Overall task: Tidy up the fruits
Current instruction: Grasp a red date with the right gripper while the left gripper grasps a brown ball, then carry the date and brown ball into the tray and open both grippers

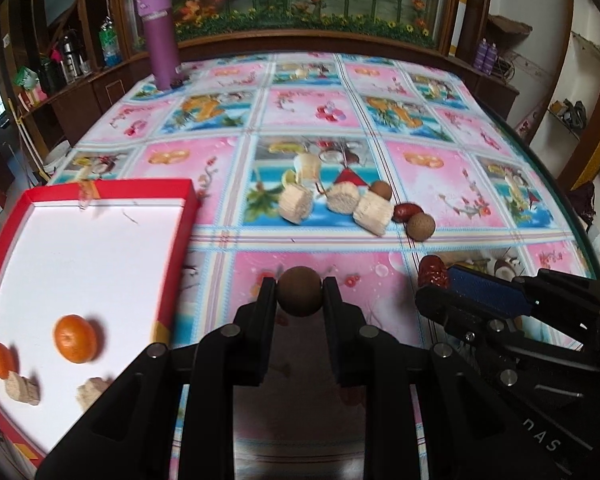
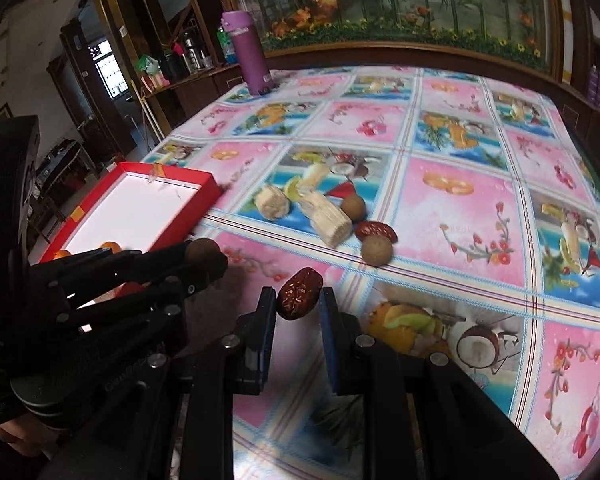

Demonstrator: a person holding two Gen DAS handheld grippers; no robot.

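My left gripper (image 1: 300, 292) is shut on a round brown longan (image 1: 299, 290), held above the flowery tablecloth just right of the red box (image 1: 88, 190). In the right wrist view the same longan (image 2: 202, 251) shows at the left gripper's tip. My right gripper (image 2: 299, 300) is shut on a wrinkled red date (image 2: 300, 293); that date (image 1: 433, 272) also shows at the right in the left wrist view. The white-floored box holds two oranges (image 1: 75, 338) and sugarcane pieces (image 1: 23, 390). On the cloth lie more sugarcane chunks (image 1: 296, 205), two longans (image 1: 421, 226) and a red date (image 1: 407, 212).
A purple bottle (image 1: 161, 40) stands at the table's far left corner. The table's right edge (image 1: 572, 200) curves close by. Dark wooden shelves with bottles run along the left, and a bamboo-and-flower panel backs the table.
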